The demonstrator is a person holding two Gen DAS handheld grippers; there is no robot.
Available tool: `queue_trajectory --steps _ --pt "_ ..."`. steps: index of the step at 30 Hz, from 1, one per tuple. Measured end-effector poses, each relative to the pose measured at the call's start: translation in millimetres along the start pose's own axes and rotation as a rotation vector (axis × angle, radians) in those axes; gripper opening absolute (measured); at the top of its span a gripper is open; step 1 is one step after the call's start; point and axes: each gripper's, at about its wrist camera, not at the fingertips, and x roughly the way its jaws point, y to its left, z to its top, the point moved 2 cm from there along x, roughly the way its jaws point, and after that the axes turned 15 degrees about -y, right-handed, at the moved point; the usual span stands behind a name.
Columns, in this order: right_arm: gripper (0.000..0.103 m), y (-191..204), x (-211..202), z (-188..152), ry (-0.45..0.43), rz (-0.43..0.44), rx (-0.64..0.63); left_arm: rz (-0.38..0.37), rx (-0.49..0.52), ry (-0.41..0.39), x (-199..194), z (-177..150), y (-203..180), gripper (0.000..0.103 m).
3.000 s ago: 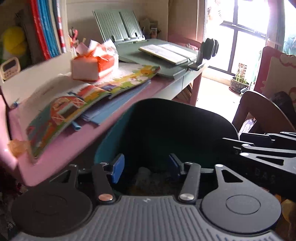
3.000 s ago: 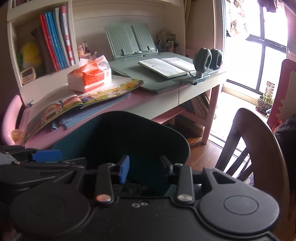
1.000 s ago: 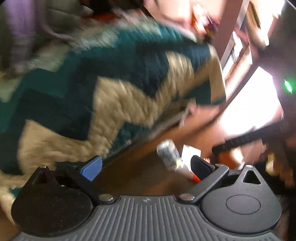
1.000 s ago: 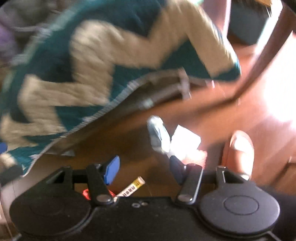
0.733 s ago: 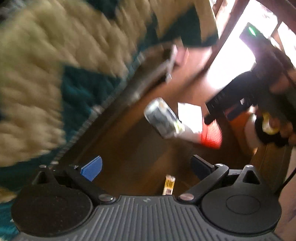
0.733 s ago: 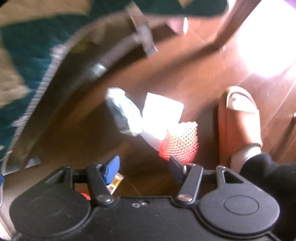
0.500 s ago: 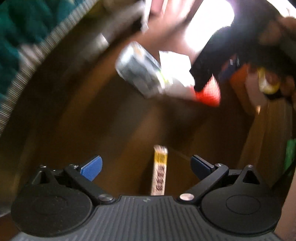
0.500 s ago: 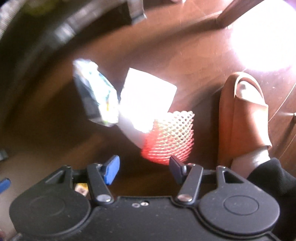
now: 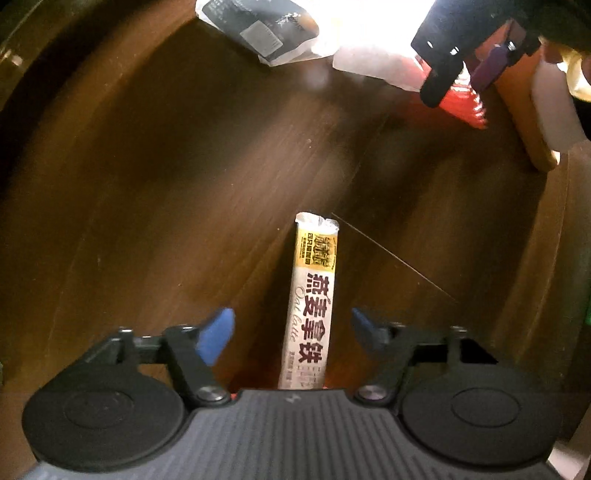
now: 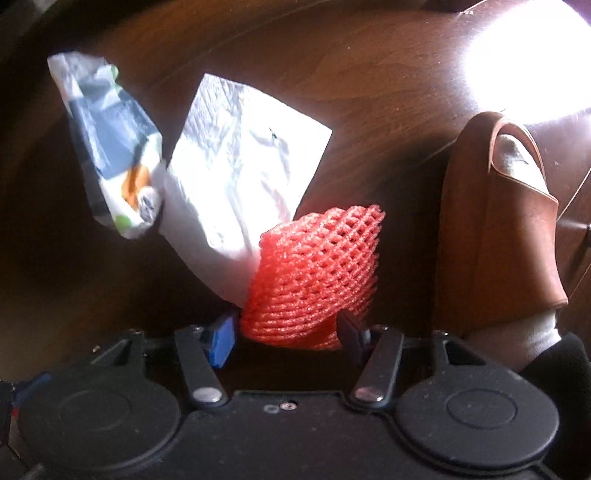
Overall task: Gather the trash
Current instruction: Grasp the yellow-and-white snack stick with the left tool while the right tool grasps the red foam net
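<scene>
An oat latte stick packet [image 9: 312, 302] lies on the dark wooden floor [image 9: 147, 184], between the open fingers of my left gripper [image 9: 291, 326]. A red foam fruit net [image 10: 314, 273] lies between the open fingers of my right gripper [image 10: 286, 330], which hovers low over it. A white paper wrapper [image 10: 243, 166] and a crumpled grey snack bag [image 10: 110, 147] lie just beyond the net. In the left wrist view the snack bag [image 9: 262, 26], the white wrapper [image 9: 373, 62], the net [image 9: 461, 103] and my right gripper [image 9: 465, 55] show at the top.
A person's foot in a brown slipper [image 10: 498, 229] and white sock stands right of the red net; it also shows in the left wrist view [image 9: 532, 122]. Sunlight glares on the floor at the upper right [image 10: 524, 55].
Both grippers have swung from the desk and dark bin down to the floor. The left has closed in over the stick packet, the right over the red net. Both stay open.
</scene>
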Motion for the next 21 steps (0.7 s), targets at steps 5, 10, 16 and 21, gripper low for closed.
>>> queue_trajectory --steps 5,10,16,21 --pt "0.045 6 5 -6 0.007 -0.011 -0.033 -0.002 -0.044 -0.027 -2 -4 5 0.033" --pt "0.013 15 5 -13 0.030 -0.028 -0.077 0.001 -0.132 -0.051 -10 -5 16 0.016" --pt "0.009 18 -23 -21 0.021 -0.048 -0.122 -0.018 -0.182 -0.081 -43 3 28 0.009" --pt "0.008 23 -73 -24 -0.023 0.003 -0.155 -0.004 -0.154 -0.131 -88 14 20 0.006"
